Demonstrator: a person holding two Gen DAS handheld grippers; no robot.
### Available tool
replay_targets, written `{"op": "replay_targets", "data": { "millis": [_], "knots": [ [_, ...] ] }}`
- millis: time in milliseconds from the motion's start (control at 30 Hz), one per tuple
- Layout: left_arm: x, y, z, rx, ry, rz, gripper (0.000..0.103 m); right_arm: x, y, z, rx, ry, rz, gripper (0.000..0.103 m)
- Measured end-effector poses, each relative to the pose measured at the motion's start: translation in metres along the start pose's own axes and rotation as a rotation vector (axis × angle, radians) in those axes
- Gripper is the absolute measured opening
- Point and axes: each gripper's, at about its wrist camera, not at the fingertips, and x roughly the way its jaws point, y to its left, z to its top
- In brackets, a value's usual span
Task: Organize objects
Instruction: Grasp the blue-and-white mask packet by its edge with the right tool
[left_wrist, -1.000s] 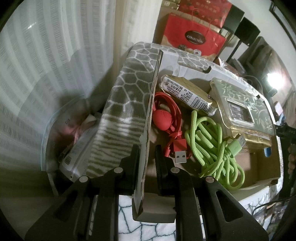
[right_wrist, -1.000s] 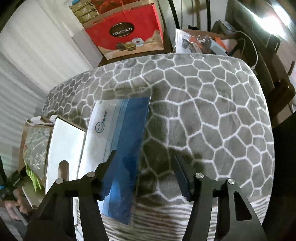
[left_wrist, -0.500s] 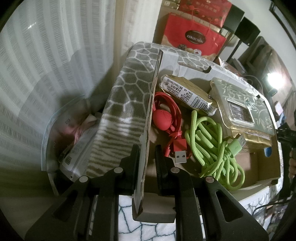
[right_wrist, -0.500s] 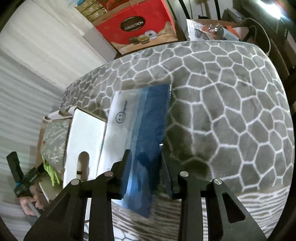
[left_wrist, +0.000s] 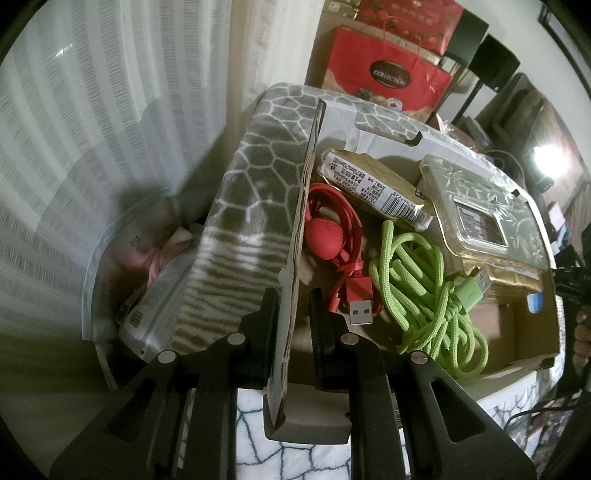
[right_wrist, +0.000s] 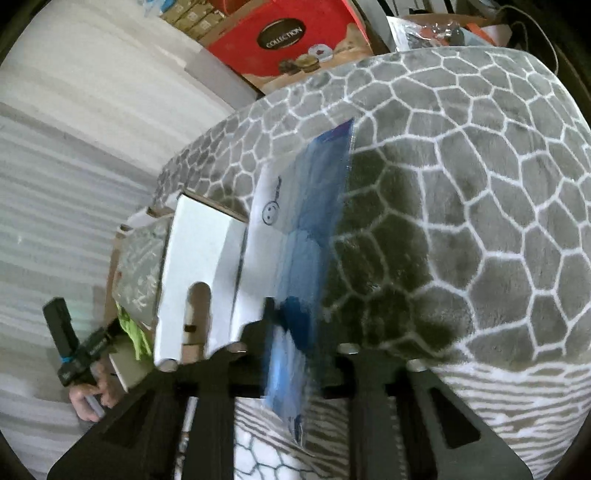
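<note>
My left gripper (left_wrist: 293, 317) is shut on the upright side flap (left_wrist: 301, 236) of a cardboard box (left_wrist: 532, 347). The box holds a red cable (left_wrist: 332, 236), a green cable (left_wrist: 424, 295), a gold packet (left_wrist: 373, 181) and a clear-lidded tray (left_wrist: 480, 206). My right gripper (right_wrist: 295, 325) is shut on a blue-and-white flat packet (right_wrist: 306, 229) and holds it tilted up over the grey honeycomb blanket (right_wrist: 461, 203), beside the box's white flap (right_wrist: 192, 251).
A clear bag with papers (left_wrist: 147, 288) sits left of the blanket. A red gift bag (left_wrist: 384, 77) stands behind, also in the right wrist view (right_wrist: 291, 40). White blinds (left_wrist: 92, 110) line the left side. Dark furniture stands at the right.
My right gripper has closed on the blue-and-white packet and lifted its near edge off the blanket. The left gripper and the box flap have not moved.
</note>
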Motion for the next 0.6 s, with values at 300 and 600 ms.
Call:
{"op": "replay_targets", "data": {
  "millis": [300,600],
  "knots": [
    [0.0,0.0,-0.001,-0.005,-0.001,-0.004,0.014,-0.031,0.011,0.0,0.004,-0.118,0.052,0.003],
    [0.0,0.0,-0.001,-0.006,0.0,-0.006,0.014,-0.076,0.046,0.006,-0.06,-0.201,0.116,0.003]
  ]
}}
